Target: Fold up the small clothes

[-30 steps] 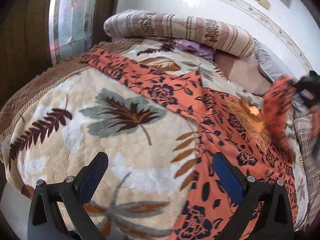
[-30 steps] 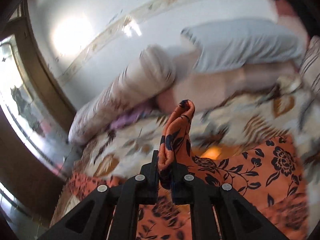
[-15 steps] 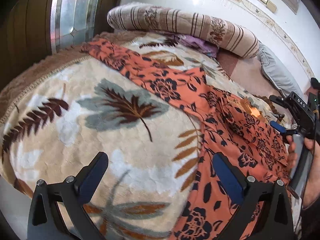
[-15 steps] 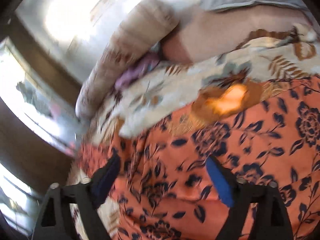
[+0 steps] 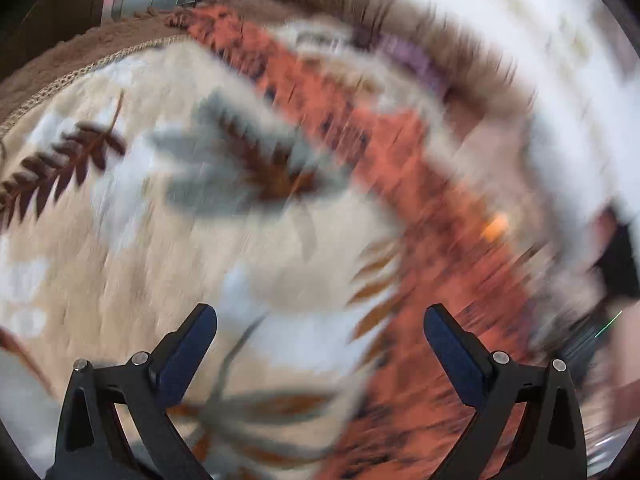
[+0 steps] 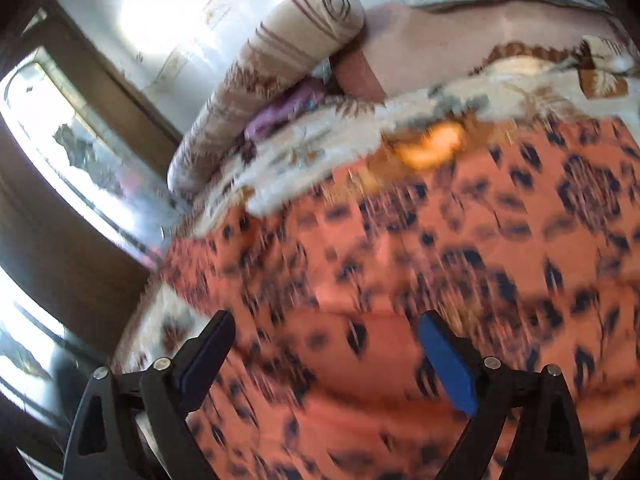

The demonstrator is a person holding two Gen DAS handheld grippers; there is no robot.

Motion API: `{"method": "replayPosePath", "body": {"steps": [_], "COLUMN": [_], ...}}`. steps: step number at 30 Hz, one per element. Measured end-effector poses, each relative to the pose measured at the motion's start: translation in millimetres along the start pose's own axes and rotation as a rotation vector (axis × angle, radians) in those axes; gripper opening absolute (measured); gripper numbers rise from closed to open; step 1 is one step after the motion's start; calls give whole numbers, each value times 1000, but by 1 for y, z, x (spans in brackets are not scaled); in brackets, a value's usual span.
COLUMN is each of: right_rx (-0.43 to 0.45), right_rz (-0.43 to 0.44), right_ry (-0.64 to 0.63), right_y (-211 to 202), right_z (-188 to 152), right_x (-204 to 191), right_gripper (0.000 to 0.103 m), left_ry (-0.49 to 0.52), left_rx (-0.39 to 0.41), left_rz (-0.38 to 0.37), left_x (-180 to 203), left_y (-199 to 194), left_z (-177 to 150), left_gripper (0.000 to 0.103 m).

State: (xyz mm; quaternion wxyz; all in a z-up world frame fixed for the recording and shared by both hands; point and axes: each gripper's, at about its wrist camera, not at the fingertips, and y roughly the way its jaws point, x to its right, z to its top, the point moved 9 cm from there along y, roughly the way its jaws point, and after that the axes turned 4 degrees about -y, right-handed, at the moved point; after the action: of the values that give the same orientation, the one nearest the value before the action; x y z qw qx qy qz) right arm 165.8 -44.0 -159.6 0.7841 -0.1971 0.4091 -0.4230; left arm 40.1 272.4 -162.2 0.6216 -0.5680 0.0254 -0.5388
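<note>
Motion smear swallows most of the left wrist view: the orange cloth with dark floral print (image 5: 404,168) is streaked, its flowers unreadable. Beyond that cloth, the striped beige bolster pillow (image 5: 360,12) is a brown blur, and a purple scrap (image 5: 412,60) beside it can't be identified. To the cloth's right, a dark shape (image 5: 618,256) is too smeared to name. In the right wrist view the cloth (image 6: 440,260) blurs too and runs off the bottom edge, its outline hidden.
</note>
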Motion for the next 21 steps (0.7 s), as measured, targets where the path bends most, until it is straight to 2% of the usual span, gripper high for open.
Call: {"method": "replayPosePath", "body": {"steps": [2, 4, 6, 10, 14, 17, 19, 20, 21], "right_rx": [-25, -32, 19, 3, 18, 20, 19, 19, 20], "right_rz": [-24, -43, -58, -67, -38, -30, -29, -28, -26], "right_ry": [0, -6, -71, -106, -87, -89, -91, -91, -90], "right_y": [3, 7, 2, 8, 9, 10, 10, 10, 11], "right_z": [-23, -38, -45, -46, -47, -49, -49, -49, -49], "right_x": [11, 19, 17, 14, 18, 16, 15, 15, 15], "right_gripper": [94, 94, 95, 100, 100, 102, 102, 102, 102], "left_ry": [-8, -15, -58, -135, -218, -267, -300, -295, -283], "left_rx": [79, 112, 145, 159, 158, 171, 187, 195, 196], "left_rz": [-36, -80, -64, 11, 74, 125, 119, 137, 173], "left_x": [7, 9, -3, -42, -78, -97, -106, -107, -107], "left_y": [-14, -12, 1, 45, 80, 94, 96, 97, 97], "left_z": [46, 96, 148, 228, 258, 263, 264, 265, 266], "left_gripper": [102, 102, 102, 99, 96, 96, 95, 90, 79]}}
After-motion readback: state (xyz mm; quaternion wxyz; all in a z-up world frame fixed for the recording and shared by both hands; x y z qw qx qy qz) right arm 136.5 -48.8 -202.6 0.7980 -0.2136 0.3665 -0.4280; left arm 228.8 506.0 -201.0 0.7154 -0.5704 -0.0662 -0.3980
